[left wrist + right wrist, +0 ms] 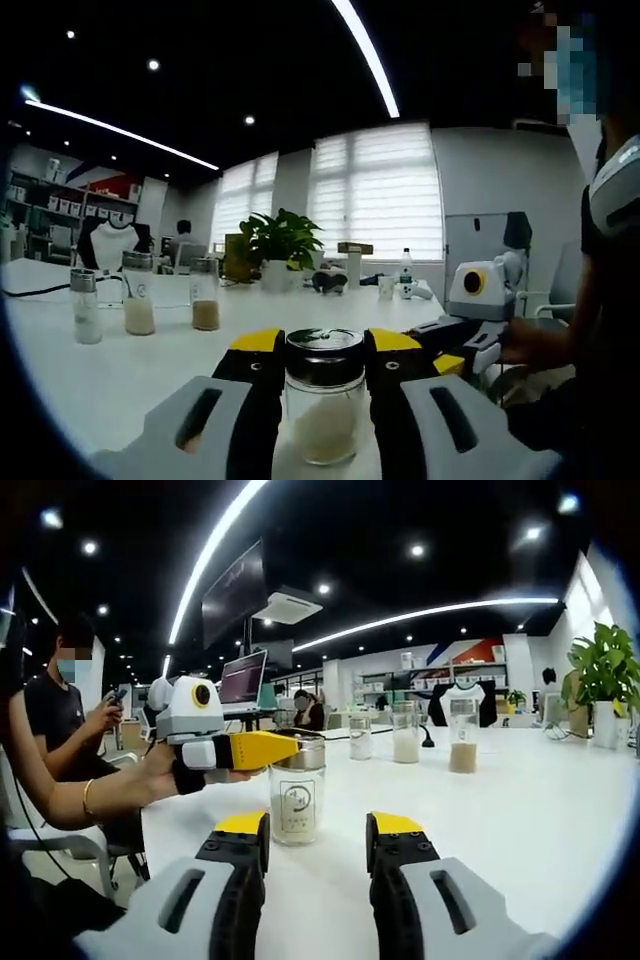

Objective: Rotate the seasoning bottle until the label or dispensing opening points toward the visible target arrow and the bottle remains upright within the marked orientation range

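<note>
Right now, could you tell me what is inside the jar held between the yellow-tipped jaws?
The jar holds a pale, whitish powder filling its lower part; above that the glass looks empty. The left hand-held gripper and the dark lid hide the jar's sides and opening.

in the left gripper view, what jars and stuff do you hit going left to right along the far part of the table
small white-filled jar → taller jar with pale powder → jar with brown powder → potted plant → water bottle → right gripper
</note>
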Demonstrator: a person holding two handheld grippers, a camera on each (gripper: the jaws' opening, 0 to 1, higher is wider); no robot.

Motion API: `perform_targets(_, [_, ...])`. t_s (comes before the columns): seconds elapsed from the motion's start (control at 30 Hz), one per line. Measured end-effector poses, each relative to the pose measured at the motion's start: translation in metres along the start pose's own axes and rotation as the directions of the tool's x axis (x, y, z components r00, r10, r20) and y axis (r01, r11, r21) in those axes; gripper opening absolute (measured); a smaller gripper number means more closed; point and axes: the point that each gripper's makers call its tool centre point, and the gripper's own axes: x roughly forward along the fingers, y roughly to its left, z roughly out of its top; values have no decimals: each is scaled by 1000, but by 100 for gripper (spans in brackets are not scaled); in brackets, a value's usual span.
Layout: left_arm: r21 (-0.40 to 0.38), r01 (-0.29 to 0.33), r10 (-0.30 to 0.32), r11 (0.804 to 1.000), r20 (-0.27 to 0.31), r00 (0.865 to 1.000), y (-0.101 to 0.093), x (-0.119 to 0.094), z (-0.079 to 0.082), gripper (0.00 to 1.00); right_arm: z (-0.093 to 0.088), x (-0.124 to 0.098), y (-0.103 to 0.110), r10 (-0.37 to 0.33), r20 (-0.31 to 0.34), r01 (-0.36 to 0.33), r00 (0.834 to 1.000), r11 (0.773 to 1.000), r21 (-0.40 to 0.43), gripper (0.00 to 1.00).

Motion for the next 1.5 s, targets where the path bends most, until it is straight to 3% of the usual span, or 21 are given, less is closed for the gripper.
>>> perform_targets(0.4, [-3,27,-27,1000,-2,1000,-3,-1,-1,33,-4,15,4,51,-16,-51,999,999,-3,42])
perform_targets(0.63, [20,61,-60,998,-24,998,-7,-5,-2,33,-3,29,10,123,-26,-123,992,992,-9,42])
perform_targets(0.9, [14,99,-99,995,-37,994,-10,-7,-3,33,3,51,21,221,-68,-228,973,966,-121,43])
perform_targets(1.13, [15,115,-115,993,-55,992,-12,-7,-3,33,12,62,21,250,-57,-256,967,956,-147,43])
perform_targets(1.4, [10,111,-110,994,-60,992,-11,-7,-3,33,12,66,30,299,-49,-303,953,940,-154,33])
perform_targets(1.5, [9,116,-115,993,-65,991,-12,-6,-3,33,12,66,29,282,-39,-285,958,948,-143,32])
